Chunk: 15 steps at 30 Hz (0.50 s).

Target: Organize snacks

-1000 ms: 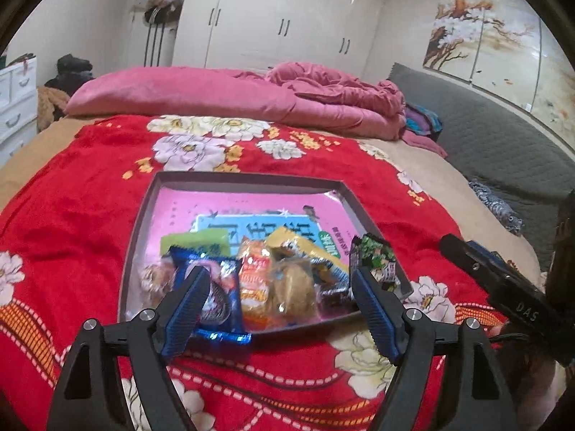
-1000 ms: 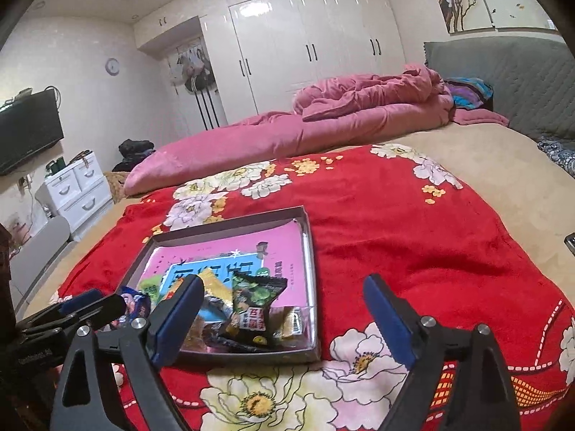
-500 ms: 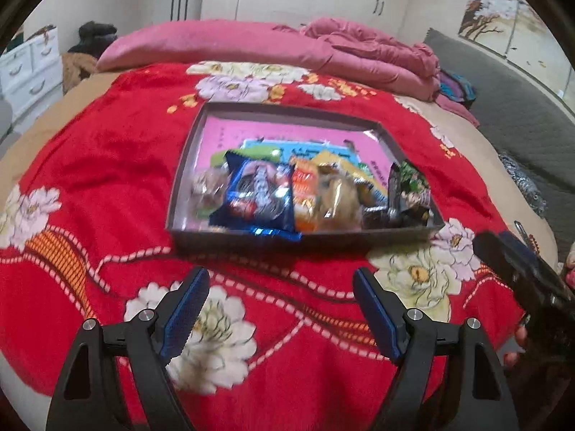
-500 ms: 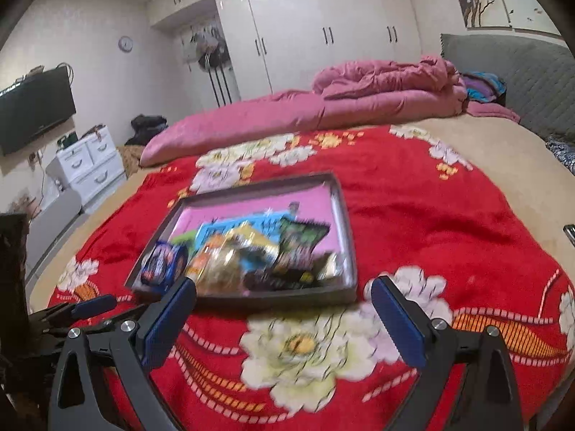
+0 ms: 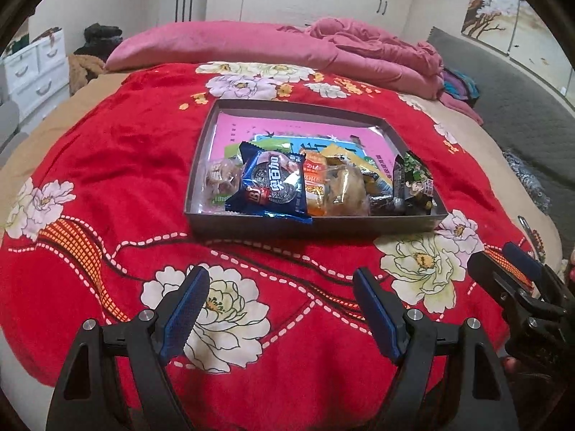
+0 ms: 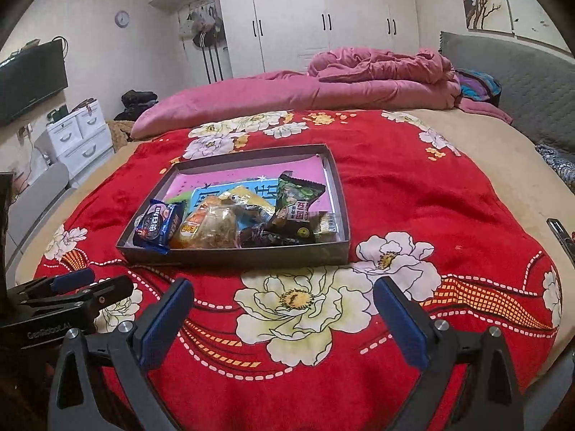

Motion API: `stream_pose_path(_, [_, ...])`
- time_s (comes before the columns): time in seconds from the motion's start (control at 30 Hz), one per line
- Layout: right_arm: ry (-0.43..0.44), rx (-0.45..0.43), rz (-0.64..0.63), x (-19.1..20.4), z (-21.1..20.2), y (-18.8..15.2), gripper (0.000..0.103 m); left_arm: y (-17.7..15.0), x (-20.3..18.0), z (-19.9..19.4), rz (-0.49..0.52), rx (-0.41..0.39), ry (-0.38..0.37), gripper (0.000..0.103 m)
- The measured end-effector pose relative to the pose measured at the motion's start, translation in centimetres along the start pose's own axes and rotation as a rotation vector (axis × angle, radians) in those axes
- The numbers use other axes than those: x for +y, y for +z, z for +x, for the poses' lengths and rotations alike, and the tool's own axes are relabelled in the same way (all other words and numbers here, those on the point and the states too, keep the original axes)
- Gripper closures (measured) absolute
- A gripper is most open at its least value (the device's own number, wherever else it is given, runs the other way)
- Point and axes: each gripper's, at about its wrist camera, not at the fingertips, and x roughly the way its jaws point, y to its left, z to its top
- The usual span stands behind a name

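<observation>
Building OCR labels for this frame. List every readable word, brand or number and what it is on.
"奥", partly legible, the rest unclear: blue cookie packet in the tray.
"GenRobot.AI", faint: body of the left gripper, seen from the right wrist view.
Green snack packet: Chinese characters, too blurred to read.
Pink and blue sheet lining the tray: large characters covered by snacks, small print unreadable.
Orange packet: print illegible.

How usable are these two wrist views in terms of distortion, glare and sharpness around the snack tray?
Left wrist view: strong fisheye bending with dark corners, yet the tray and blue cookie packet are sharp, with slight glare on the clear wrappers. Right wrist view: same curvature, wardrobe doors show ceiling-light glare, green snack packet is legible, and lighting is even with soft shadows.
</observation>
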Motion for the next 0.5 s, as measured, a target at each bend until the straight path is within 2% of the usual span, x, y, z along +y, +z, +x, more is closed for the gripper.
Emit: stream_pose_path(0.5, [0.007, -0.006, -0.021, 0.48, 0.02, 0.04, 0.002, -0.01, -0.02, 0.21, 0.003, 0.009, 0.021, 0.02])
